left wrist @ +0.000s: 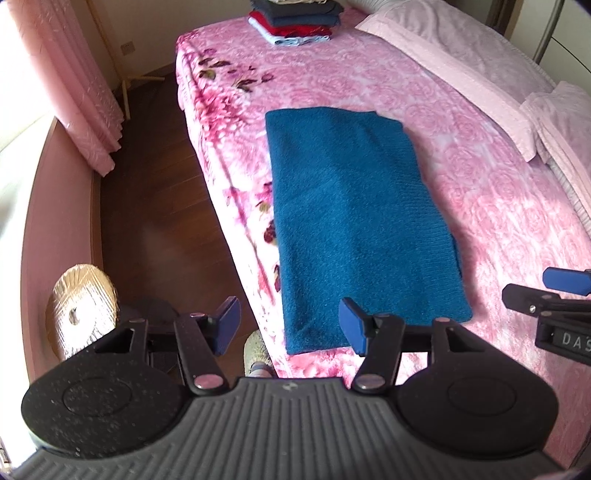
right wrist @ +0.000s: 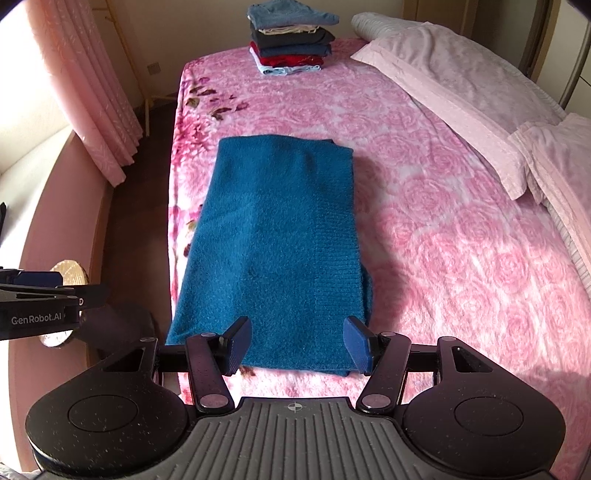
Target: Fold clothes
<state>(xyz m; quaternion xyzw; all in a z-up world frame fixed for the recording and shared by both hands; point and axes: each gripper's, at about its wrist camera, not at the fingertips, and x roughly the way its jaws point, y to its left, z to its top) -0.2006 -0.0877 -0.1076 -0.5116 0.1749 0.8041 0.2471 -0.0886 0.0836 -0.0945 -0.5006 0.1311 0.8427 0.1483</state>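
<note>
A teal knitted garment lies folded into a long rectangle near the left edge of the pink floral bed. My left gripper hovers open over the garment's near left corner and the bed edge, holding nothing. Wide apart, the fingers of my right gripper hang open just above the garment's near end. The right gripper also shows at the right edge of the left wrist view, and the left gripper at the left edge of the right wrist view.
A stack of folded clothes sits at the bed's far end. Pink pillows lie along the right side. Left of the bed are dark wooden floor, pink curtains and a round straw item.
</note>
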